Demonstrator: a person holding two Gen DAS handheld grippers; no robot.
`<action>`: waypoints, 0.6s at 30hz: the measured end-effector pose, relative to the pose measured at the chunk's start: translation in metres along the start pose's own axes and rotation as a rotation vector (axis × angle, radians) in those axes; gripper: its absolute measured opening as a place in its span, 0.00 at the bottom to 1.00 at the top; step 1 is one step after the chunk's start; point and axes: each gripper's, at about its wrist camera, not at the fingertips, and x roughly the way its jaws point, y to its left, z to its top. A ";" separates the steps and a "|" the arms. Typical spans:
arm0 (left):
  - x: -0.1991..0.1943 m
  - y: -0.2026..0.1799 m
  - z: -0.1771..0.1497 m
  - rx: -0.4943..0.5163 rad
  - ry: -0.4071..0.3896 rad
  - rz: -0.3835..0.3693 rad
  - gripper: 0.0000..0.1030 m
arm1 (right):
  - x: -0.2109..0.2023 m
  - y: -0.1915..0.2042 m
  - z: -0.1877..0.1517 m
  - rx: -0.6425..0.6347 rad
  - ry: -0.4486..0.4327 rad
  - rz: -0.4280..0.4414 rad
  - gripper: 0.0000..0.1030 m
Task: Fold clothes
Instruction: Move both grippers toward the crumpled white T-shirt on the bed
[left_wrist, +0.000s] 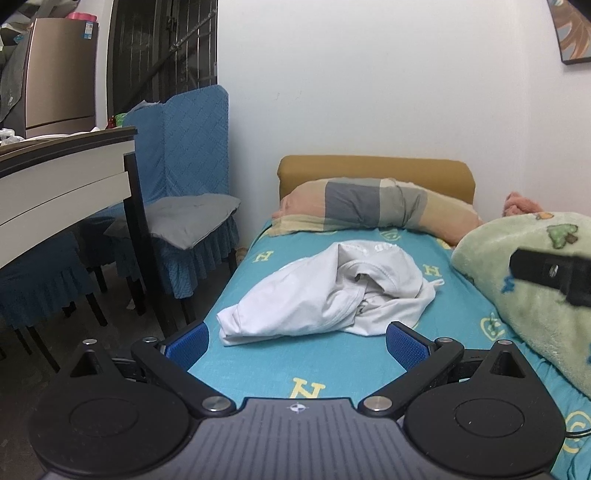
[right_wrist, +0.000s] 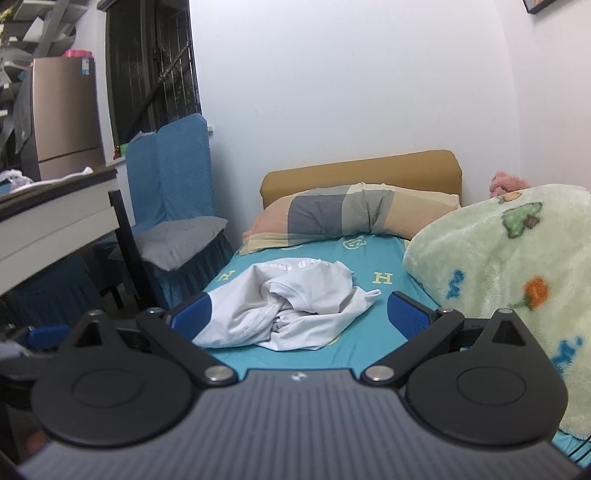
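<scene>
I see the white garment (left_wrist: 328, 295) lying crumpled in a heap on the bed (left_wrist: 332, 365), on its turquoise sheet, this side of the striped pillow (left_wrist: 373, 210). My left tongs (left_wrist: 297, 341) are spread wide with nothing between them, hanging just short of the garment's near edge. My right tongs (right_wrist: 301, 314) are spread too, holding nothing, and the garment (right_wrist: 291, 306) sits beyond them. A green fleece blanket (right_wrist: 506, 280) is bunched to the garment's right. A blue-covered chair (left_wrist: 184, 206) stands off to its left, beside the bed.
</scene>
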 end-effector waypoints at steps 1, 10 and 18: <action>-0.001 -0.001 0.001 0.001 0.004 0.007 1.00 | -0.001 -0.001 0.002 0.006 -0.002 0.002 1.00; -0.033 -0.037 0.019 0.047 -0.033 0.065 1.00 | -0.019 -0.030 0.021 0.106 -0.027 0.004 1.00; -0.048 -0.054 0.034 -0.004 0.018 0.052 1.00 | -0.023 -0.066 0.026 0.186 -0.018 -0.026 1.00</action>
